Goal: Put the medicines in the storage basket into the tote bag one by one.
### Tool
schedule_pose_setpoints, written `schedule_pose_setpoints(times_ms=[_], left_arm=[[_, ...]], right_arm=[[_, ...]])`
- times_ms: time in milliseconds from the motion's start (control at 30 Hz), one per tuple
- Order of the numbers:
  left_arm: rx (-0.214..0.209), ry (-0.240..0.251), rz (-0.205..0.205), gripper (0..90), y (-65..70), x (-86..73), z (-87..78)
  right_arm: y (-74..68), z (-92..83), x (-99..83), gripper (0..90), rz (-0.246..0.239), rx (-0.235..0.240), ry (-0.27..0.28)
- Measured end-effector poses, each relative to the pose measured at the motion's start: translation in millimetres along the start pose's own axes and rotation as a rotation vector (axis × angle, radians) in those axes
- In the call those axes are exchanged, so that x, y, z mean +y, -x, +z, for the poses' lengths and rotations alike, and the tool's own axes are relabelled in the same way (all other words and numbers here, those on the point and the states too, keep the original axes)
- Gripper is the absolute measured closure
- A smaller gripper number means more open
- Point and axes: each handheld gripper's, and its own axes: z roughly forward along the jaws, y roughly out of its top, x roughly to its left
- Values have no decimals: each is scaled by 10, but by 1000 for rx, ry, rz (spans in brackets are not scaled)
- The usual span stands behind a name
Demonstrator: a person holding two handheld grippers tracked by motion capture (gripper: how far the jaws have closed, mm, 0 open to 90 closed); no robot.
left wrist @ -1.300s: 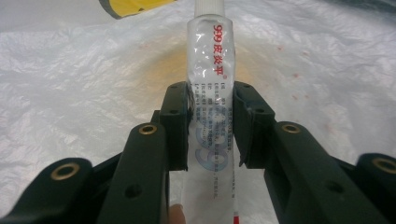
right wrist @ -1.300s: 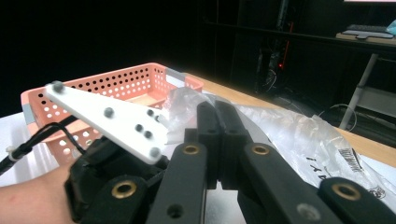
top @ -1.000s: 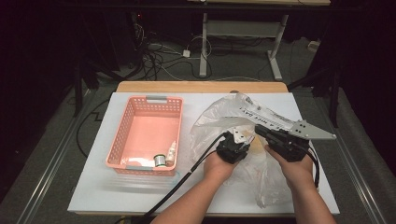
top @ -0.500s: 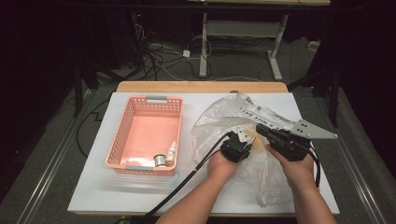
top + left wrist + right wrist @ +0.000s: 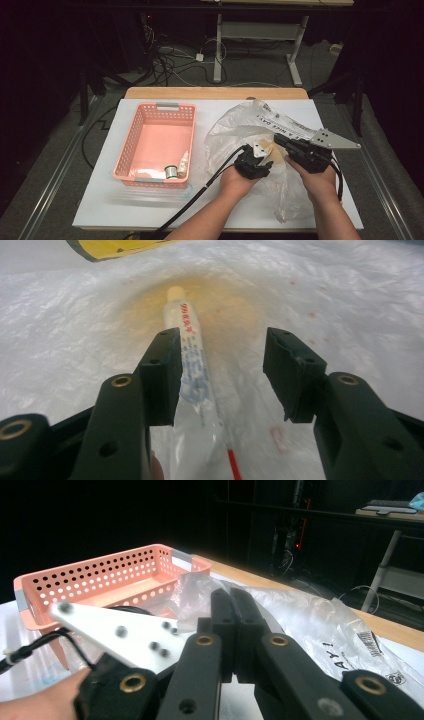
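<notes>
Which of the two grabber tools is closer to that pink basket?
The left. The left gripper sits over the plastic bag, just right of the pink basket. The right gripper is farther right, on the left gripper's far side.

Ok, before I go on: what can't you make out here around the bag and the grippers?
- Tube, left gripper view: its lower end is cut off by the bottom edge and the open left gripper; the print is blurred.
- Right gripper, right gripper view: the jaws are pressed together, and whether plastic bag film sits between them can't be told.
- Basket, high view: the small items inside are too small to identify.
</notes>
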Motion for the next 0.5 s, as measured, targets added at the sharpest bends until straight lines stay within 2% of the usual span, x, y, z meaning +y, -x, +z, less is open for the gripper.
schedule_pose_setpoints(times_ms=[267, 500], left_arm=[[-68, 24, 22, 413, 129, -129, -250], [-120, 38, 44, 290, 219, -233, -470]], right_arm=[[-6, -1, 2, 900, -9, -2, -2], [-28, 2, 6, 900, -15, -1, -3]])
